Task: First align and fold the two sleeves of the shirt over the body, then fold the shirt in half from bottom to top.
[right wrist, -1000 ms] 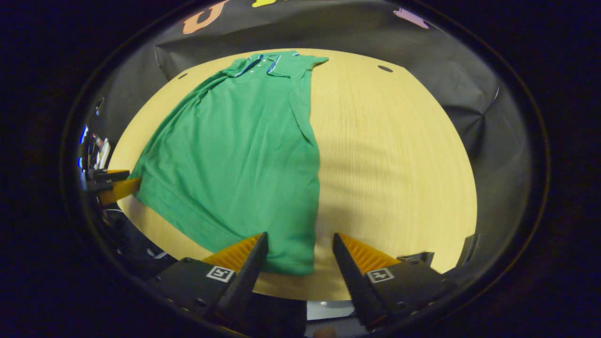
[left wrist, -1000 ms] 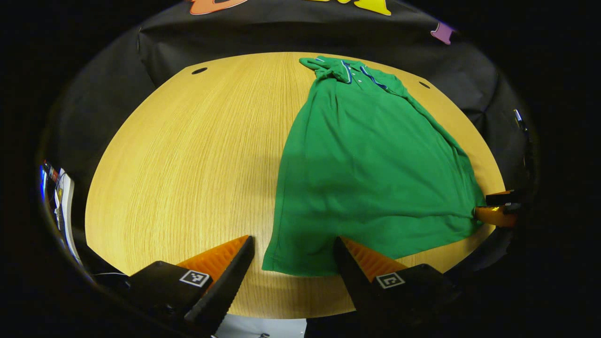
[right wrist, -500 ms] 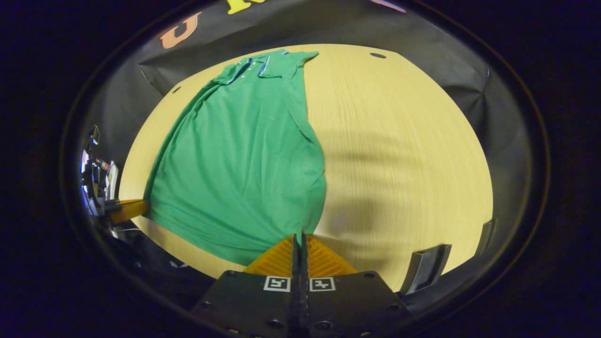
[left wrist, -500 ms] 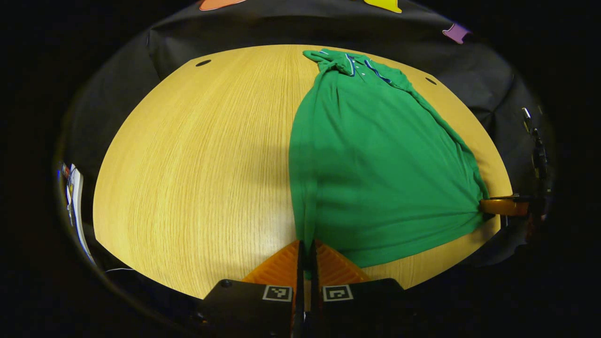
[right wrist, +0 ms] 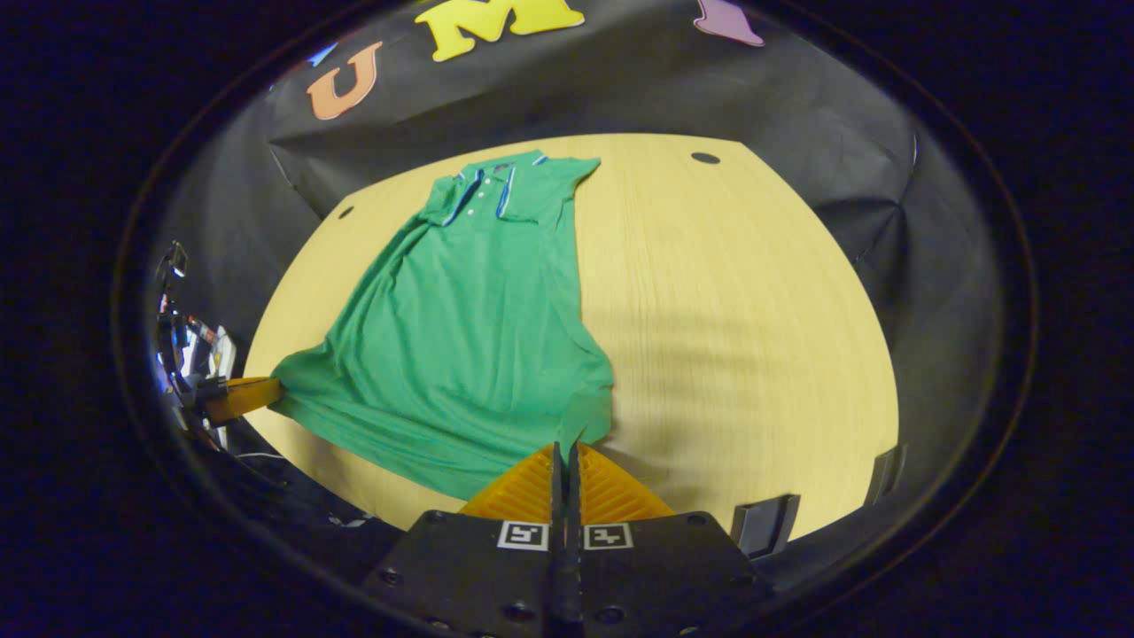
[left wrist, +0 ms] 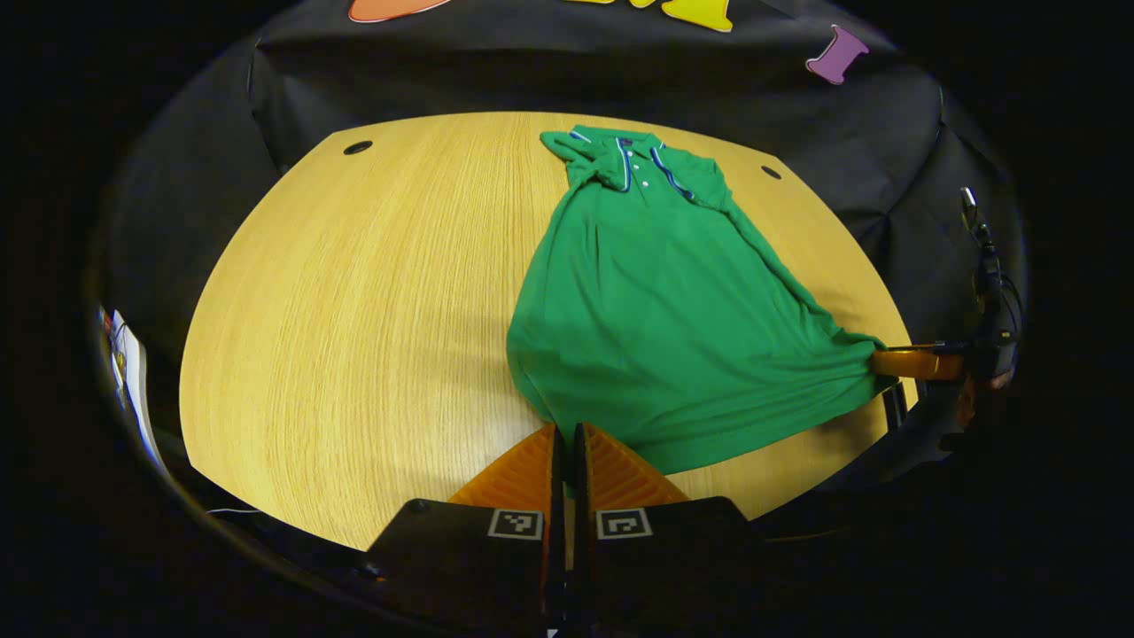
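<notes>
The left gripper point(left wrist: 565, 434) sits low over the near edge of the worktop point(left wrist: 354, 310), its two fingers pressed together with a pinch of the green shirt point(left wrist: 656, 301) caught between them at the hem's left corner. In the left gripper view the cloth rises from the wood into that pinch. From the right gripper view the same tool shows far off at the worktop's left edge, level with the surface, its tips buried in the hem corner; the hand behind it is too dark to make out.

The shirt lies lengthwise on the wooden worktop, collar point(right wrist: 483, 190) toward the far edge near the black cloth wall point(right wrist: 620, 97), sleeves already folded in over the body, hem toward the near edge. The hem is stretched taut between the two pinched corners and lifted a little off the wood.

The right gripper point(right wrist: 565, 461) also hovers at the near edge, fingers closed tight on the hem's right corner, the fabric puckering up into them. In the left gripper view it reaches in from the worktop's right edge, held roughly level, with part of a hand point(left wrist: 979, 390) just behind it.
</notes>
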A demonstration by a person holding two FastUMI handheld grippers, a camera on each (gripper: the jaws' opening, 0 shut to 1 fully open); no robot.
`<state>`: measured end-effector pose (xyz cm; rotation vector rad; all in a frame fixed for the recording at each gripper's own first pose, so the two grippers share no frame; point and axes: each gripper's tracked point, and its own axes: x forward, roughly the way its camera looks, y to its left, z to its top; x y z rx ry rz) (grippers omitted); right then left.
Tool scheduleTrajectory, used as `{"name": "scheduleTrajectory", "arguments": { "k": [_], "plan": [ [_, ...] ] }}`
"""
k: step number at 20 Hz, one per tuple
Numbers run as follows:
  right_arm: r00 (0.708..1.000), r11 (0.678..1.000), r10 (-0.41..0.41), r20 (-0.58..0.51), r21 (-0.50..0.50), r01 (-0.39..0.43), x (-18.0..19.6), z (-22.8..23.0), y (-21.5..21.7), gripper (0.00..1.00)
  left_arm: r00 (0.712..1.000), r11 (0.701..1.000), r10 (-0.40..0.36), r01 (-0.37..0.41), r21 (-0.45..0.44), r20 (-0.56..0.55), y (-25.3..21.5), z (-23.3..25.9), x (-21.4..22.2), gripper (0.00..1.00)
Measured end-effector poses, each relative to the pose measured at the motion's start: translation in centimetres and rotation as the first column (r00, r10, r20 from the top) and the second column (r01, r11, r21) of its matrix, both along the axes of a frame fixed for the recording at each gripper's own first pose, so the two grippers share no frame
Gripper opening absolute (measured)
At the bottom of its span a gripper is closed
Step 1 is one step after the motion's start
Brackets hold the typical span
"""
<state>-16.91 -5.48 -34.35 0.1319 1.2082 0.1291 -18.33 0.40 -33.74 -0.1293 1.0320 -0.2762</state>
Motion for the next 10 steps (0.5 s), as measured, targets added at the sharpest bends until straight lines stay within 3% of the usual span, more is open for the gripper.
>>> {"name": "scheduleTrajectory", "arguments": {
  "k": [6, 10],
  "plan": [
    [0.989, 0.998, -0.052, 0.139, 0.047, 0.046, 5.8, 5.5, 0.2, 0.00, 0.993, 0.999, 0.029, -0.024, -0.048, 0.112, -1.4, 4.8, 5.0, 0.09],
    [0.968, 0.996, -0.077, 0.238, 0.070, 0.061, 9.9, 9.3, 0.0, 0.00, 0.973, 0.998, 0.051, -0.039, -0.058, 0.226, -1.5, 8.2, 8.4, 0.09]
  ]
}}
